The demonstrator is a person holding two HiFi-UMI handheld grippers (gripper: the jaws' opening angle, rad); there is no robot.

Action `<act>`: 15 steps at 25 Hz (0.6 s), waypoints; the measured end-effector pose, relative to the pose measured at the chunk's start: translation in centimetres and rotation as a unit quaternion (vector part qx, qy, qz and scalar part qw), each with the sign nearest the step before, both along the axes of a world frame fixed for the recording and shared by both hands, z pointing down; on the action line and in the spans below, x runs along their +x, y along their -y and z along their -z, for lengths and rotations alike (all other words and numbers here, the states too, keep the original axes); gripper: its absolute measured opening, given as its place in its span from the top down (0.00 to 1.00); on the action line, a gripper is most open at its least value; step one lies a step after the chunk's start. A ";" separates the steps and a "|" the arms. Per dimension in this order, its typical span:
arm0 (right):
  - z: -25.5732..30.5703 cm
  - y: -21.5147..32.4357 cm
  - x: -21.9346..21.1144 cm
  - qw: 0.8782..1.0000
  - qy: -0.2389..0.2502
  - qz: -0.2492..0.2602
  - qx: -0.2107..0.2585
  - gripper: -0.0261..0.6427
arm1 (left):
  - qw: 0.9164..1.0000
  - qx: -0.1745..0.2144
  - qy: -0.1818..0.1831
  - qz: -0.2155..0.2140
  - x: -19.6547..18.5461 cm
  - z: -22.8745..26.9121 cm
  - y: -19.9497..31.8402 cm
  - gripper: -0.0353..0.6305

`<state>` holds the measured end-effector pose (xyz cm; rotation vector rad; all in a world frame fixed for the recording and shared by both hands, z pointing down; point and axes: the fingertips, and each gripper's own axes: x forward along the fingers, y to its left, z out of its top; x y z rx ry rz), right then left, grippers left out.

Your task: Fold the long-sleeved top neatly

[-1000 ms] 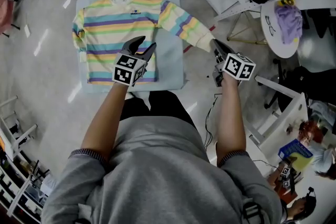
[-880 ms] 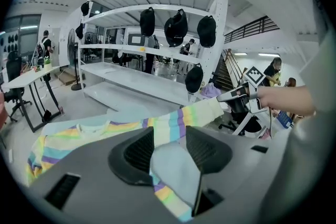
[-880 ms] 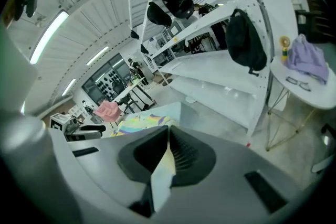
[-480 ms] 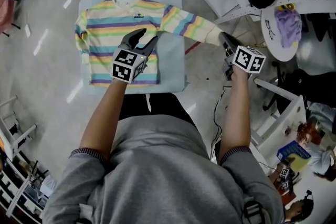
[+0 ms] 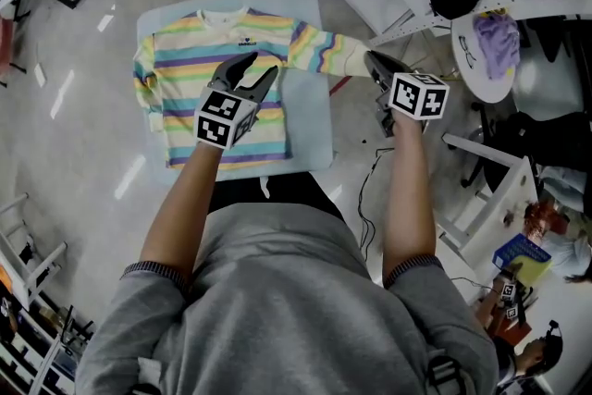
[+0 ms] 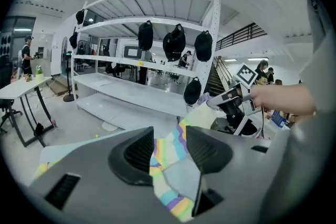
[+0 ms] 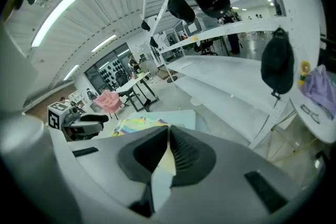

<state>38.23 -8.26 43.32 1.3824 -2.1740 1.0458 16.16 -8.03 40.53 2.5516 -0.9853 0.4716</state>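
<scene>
Working over a striped top [image 5: 199,60] spread flat, front up, on a pale blue mat [image 5: 310,129] on the floor [image 5: 83,143], collar pointing away from the person. Gripping the cuff [image 5: 359,60] of one sleeve [image 5: 324,53] in the right claw [image 5: 370,63], jaws closed tight on the cloth, with a strip of it showing between the pads in the right gripper view. Hovering the left claw [image 5: 262,66] above the chest of the top, jaws wide apart and gripping nothing, merely looking past them at the stripes beyond. Holding that sleeve stretched almost straight from the shoulder, sideways out over the mat's edge and raised at the cuff end. Probably next: carrying the cuff back along the sleeve's own long line, across the chest toward the far side, where the other sleeve seems to be folded in along the edge, though hard to tell for sure. Standing nearer the shoulder seam with the left claw, so well placed to pin the crease there while swinging the right one over.
</scene>
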 end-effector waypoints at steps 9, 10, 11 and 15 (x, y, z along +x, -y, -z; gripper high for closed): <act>1.9 4.1 -8.6 0.999 0.009 0.042 0.014 0.92 | 1.000 0.013 -0.009 0.015 -5.3 0.9 2.6 0.62; 2.0 4.7 -9.8 0.999 0.007 0.048 0.016 0.92 | 1.000 0.012 -0.010 0.018 -6.0 0.9 2.9 0.62; 1.9 5.1 -11.0 0.998 0.007 0.055 0.015 0.92 | 1.000 0.010 -0.011 0.021 -6.8 0.8 3.1 0.62; 0.5 6.7 -15.5 0.996 0.007 0.085 0.005 0.92 | 0.999 0.008 -0.011 0.037 -9.8 0.3 4.4 0.62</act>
